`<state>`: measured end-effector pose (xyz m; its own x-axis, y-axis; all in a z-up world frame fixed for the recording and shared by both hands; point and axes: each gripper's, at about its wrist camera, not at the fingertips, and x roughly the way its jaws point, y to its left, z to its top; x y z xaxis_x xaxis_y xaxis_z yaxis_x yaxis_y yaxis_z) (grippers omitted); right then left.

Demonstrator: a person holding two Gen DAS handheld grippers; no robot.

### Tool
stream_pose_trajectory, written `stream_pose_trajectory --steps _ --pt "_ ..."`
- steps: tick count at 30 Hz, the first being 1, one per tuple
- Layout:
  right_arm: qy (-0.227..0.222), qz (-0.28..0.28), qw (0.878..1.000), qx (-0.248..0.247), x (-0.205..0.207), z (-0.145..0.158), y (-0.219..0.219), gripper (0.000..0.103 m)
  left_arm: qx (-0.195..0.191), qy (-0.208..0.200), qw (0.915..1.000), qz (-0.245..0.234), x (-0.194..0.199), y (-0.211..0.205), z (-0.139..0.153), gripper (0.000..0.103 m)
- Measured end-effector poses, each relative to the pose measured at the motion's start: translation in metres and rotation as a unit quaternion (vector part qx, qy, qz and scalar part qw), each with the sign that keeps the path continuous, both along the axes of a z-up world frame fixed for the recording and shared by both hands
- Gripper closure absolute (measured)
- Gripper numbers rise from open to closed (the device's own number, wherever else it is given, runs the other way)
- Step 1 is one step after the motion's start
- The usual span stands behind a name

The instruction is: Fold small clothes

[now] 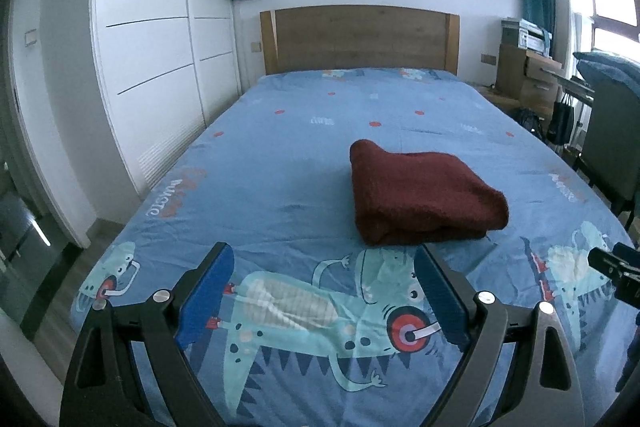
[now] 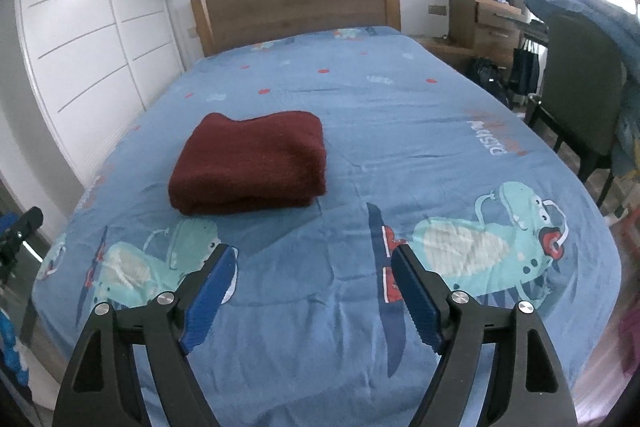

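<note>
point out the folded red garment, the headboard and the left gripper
folded red garment (image 2: 252,163): right wrist view, middle of its top layer.
headboard (image 1: 360,39): left wrist view, centre of the wooden panel.
left gripper (image 1: 324,291): left wrist view, midway between its open fingertips.

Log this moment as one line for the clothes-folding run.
garment: dark red garment folded on bed | left gripper: open, empty | right gripper: open, empty

The folded garment (image 1: 424,195) lies on the bed (image 1: 280,147) — headboard (image 1: 360,39) far, wardrobe (image 1: 152,27) left, chair (image 2: 580,99) right.
</note>
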<state>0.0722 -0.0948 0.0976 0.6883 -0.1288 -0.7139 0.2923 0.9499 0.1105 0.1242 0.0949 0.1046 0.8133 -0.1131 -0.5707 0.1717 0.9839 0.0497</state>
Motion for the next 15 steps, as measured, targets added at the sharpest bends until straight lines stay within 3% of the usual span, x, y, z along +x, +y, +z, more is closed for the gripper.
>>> stream_pose_trajectory --steps 3,7,15 --pt "-0.005 -0.006 1.000 -0.007 -0.006 0.004 0.000 0.018 -0.005 -0.005 1.0000 0.000 -0.005 -0.001 0.004 0.014" --pt "-0.014 -0.015 1.000 -0.011 -0.015 0.008 -0.002 0.001 0.001 -0.018 0.9998 -0.001 -0.011 -0.004 0.010 0.014" --pt "-0.027 -0.027 0.999 -0.021 -0.025 0.011 -0.004 0.001 0.015 -0.026 0.9995 0.004 -0.016 -0.014 0.013 0.014"
